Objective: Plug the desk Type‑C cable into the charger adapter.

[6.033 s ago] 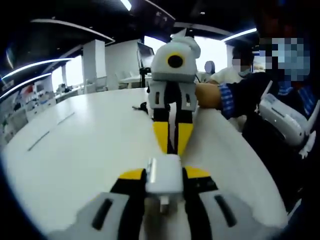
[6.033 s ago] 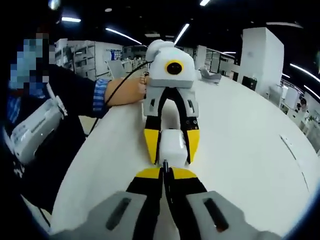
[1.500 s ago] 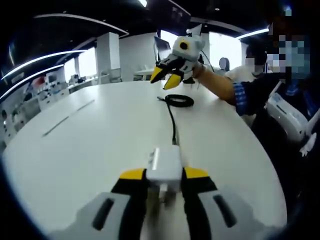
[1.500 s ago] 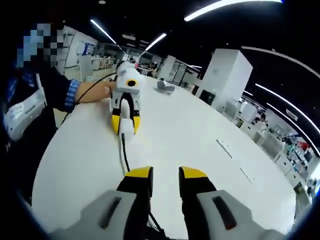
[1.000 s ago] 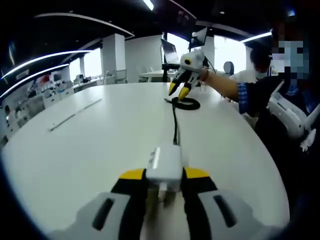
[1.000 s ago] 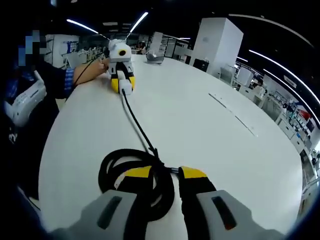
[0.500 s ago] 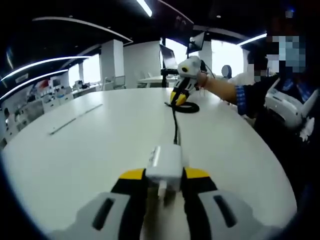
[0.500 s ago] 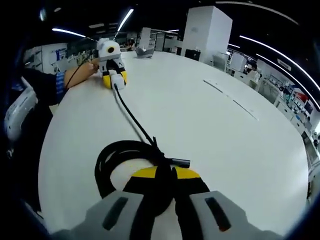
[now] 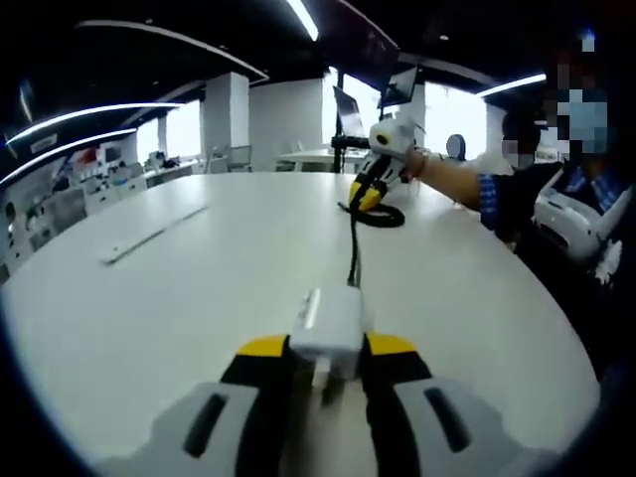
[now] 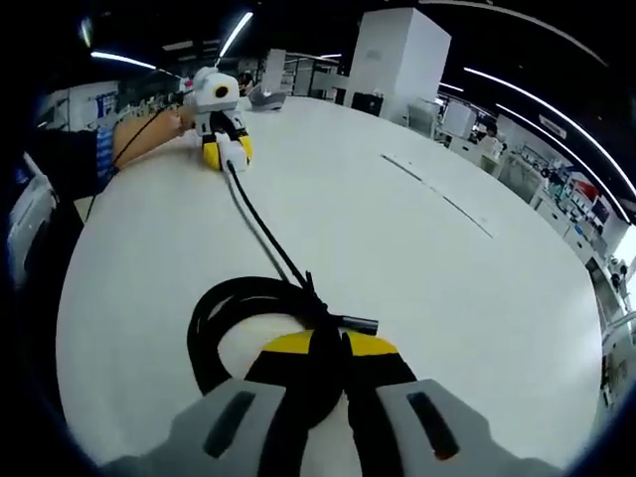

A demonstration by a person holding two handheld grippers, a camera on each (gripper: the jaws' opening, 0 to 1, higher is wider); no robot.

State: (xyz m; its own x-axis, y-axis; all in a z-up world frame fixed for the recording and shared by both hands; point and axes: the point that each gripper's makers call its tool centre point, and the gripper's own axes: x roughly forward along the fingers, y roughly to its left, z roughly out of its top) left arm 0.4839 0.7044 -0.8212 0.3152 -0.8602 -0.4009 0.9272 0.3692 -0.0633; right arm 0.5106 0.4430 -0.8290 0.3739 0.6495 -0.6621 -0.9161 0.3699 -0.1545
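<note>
My left gripper [image 9: 328, 346] is shut on the white charger adapter [image 9: 326, 328], low over the white table [image 9: 199, 288]. A black Type-C cable [image 9: 351, 253] leaves the adapter's far face and runs to a coil [image 9: 380, 214] farther off. There my right gripper [image 9: 366, 197] reaches down onto the coil. In the right gripper view my right gripper [image 10: 326, 346] is shut on the black cable coil [image 10: 214, 318], with a free plug end [image 10: 363, 322] sticking out to the right. The cable [image 10: 260, 234] leads away to the left gripper [image 10: 228, 154] and the adapter [image 10: 231, 149].
A person in a blue checked sleeve [image 9: 497, 194] stands at the table's right edge. Long thin slots [image 10: 437, 194] are set into the table top [image 10: 427, 288]. Desks and monitors [image 9: 350, 109] stand in the office beyond.
My right gripper left the adapter, opened, travelled along the cable to the coil and shut on it. The left gripper has kept hold of the adapter throughout.
</note>
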